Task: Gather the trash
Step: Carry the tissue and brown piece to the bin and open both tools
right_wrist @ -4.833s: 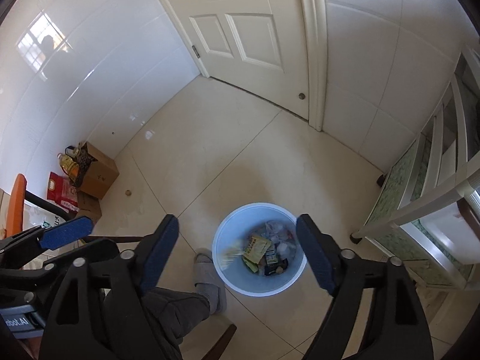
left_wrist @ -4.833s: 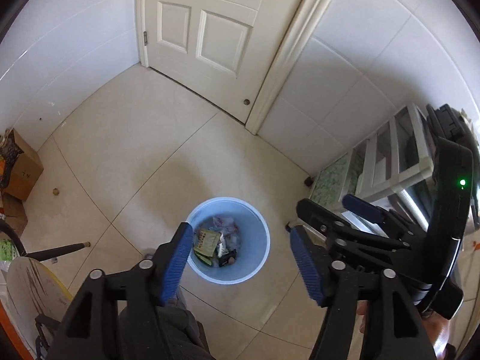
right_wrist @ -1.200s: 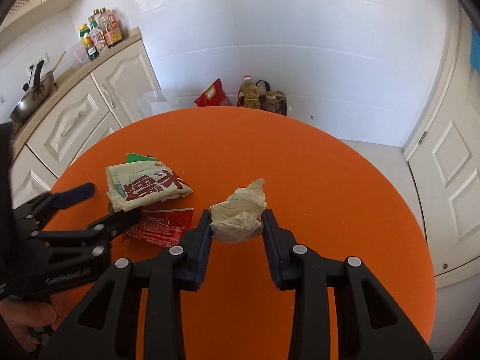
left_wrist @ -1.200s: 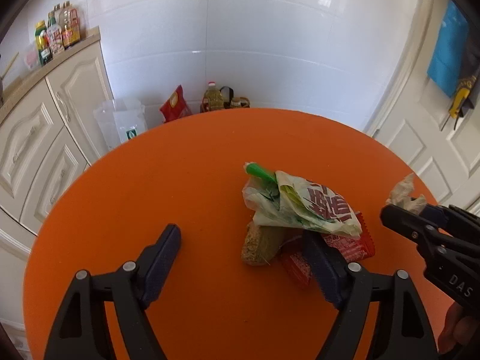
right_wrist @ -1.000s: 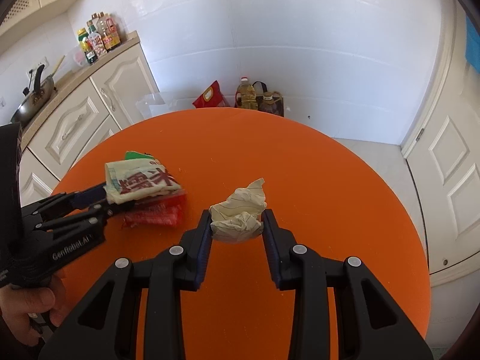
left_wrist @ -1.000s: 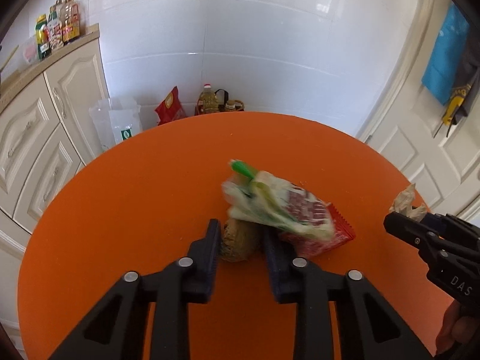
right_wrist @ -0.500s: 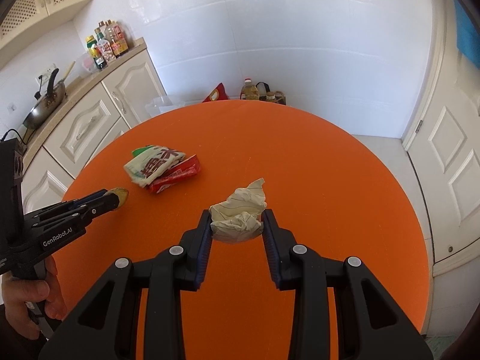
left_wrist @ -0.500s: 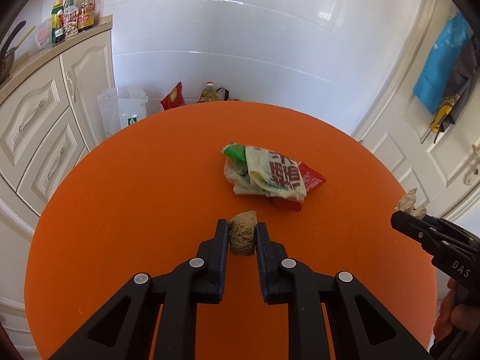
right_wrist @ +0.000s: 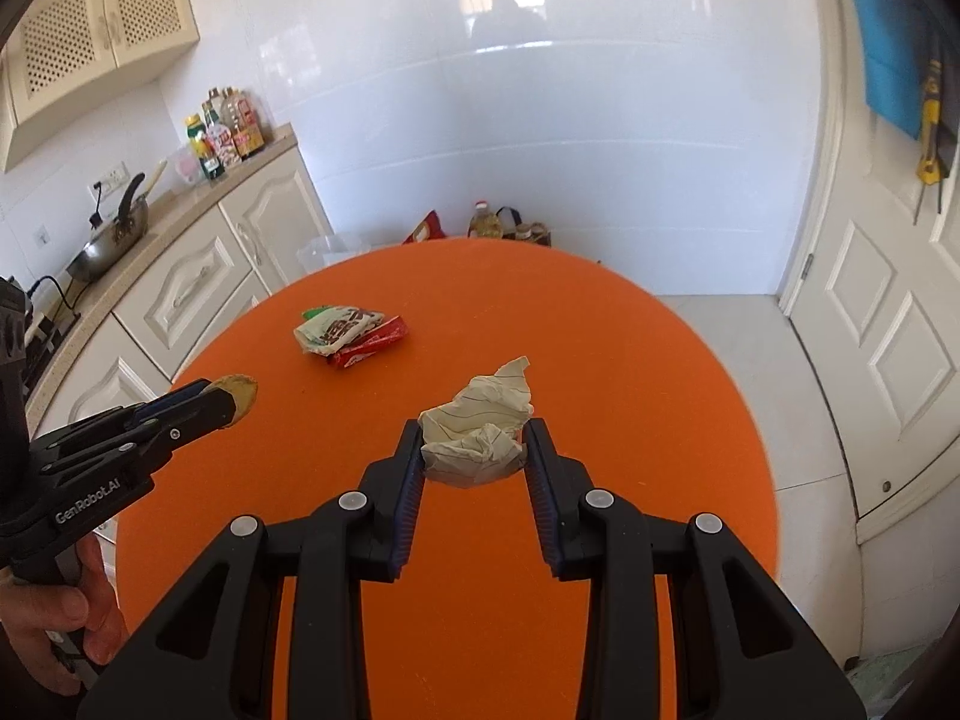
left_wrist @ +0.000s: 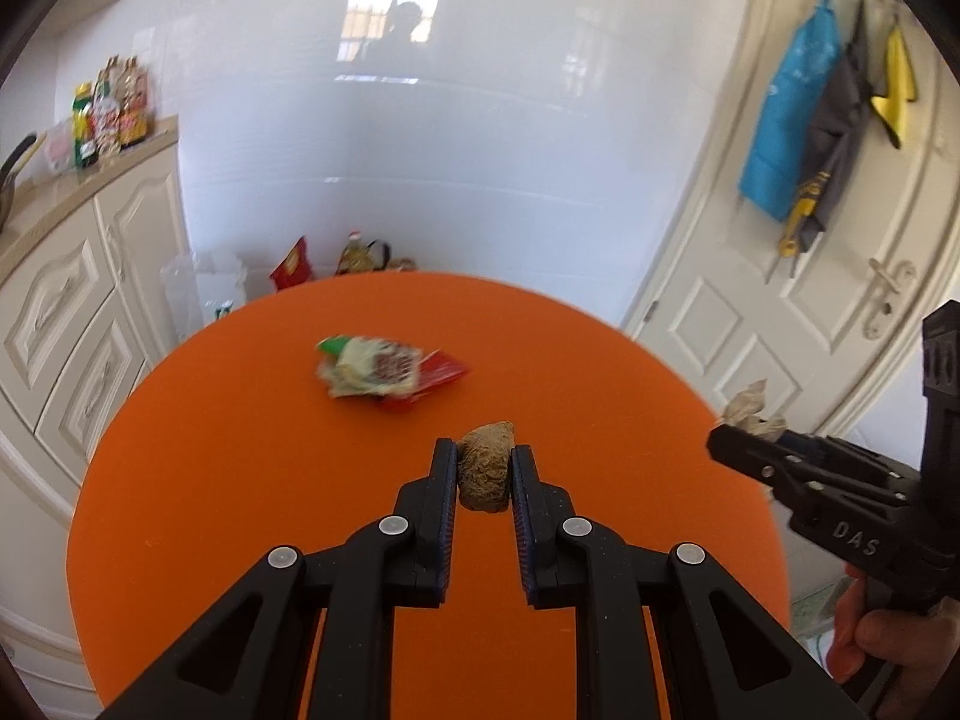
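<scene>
My left gripper [left_wrist: 483, 465] is shut on a brown crumpled lump [left_wrist: 485, 465] and holds it above the round orange table [left_wrist: 240, 480]. It also shows in the right wrist view [right_wrist: 231, 399] with the lump [right_wrist: 240, 390] at its tip. My right gripper [right_wrist: 474, 450] is shut on a crumpled cream paper ball [right_wrist: 477, 426], above the table [right_wrist: 660, 420]; it shows at the right of the left wrist view [left_wrist: 744, 435]. A white-green snack bag lying on a red wrapper [left_wrist: 384, 369] stays on the table, also in the right wrist view [right_wrist: 348, 333].
White cabinets with bottles on the counter [right_wrist: 228, 132] and a pan [right_wrist: 114, 237] stand to the left. Oil bottles and bags [right_wrist: 498, 222] sit on the floor behind the table. A white door [left_wrist: 810, 312] with hanging aprons is to the right.
Both grippers have risen and pulled back from the table with their trash; the snack bag and red wrapper look farther away. The left gripper shut on the brown lump a second ago.
</scene>
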